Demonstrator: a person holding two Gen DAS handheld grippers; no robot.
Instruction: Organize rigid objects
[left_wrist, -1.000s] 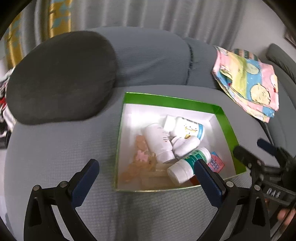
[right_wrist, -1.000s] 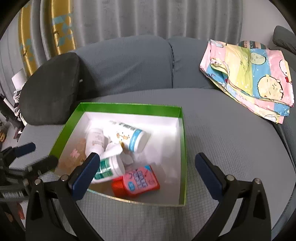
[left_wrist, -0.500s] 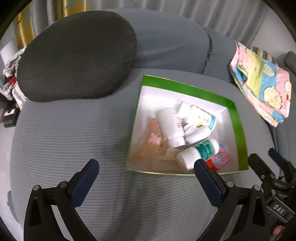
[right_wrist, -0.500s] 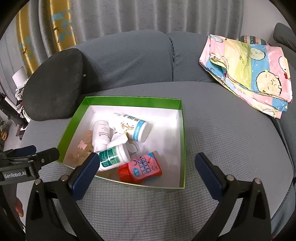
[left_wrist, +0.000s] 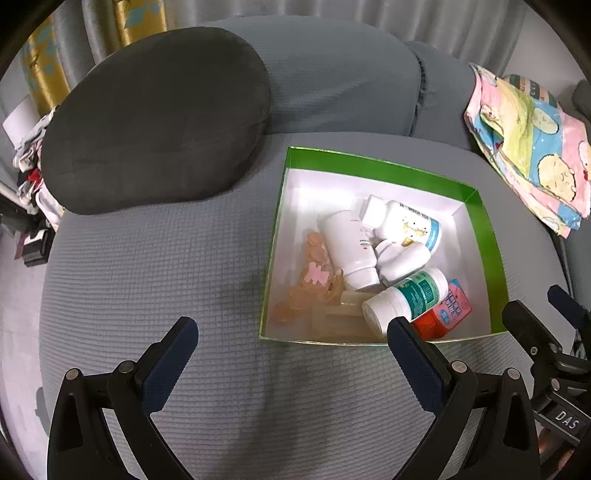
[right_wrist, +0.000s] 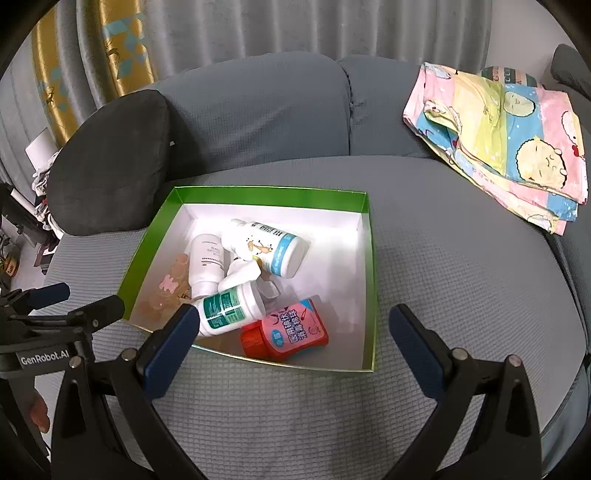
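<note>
A green-rimmed white box (left_wrist: 373, 166) (right_wrist: 371, 258) lies on the grey sofa seat. It holds several white bottles, among them a teal-labelled one (left_wrist: 406, 297) (right_wrist: 229, 308), a blue-banded one (left_wrist: 410, 225) (right_wrist: 269, 247), a plain one (left_wrist: 349, 247) (right_wrist: 205, 264), a red and pink bottle (left_wrist: 443, 314) (right_wrist: 286, 330), and peach clips (left_wrist: 314, 273) (right_wrist: 170, 284). My left gripper (left_wrist: 291, 341) is open and empty, just in front of the box. My right gripper (right_wrist: 293, 328) is open and empty over the box's near edge.
A dark grey cushion (left_wrist: 155, 122) (right_wrist: 110, 166) leans at the back left. A folded pastel cartoon blanket (left_wrist: 532, 147) (right_wrist: 502, 136) lies at the back right. Curtains hang behind the sofa. Clutter sits off the sofa's left end (left_wrist: 29, 184).
Both grippers have pulled back from the box and stayed open. In the left wrist view the box has shifted right and farther off. The box contents have not moved.
</note>
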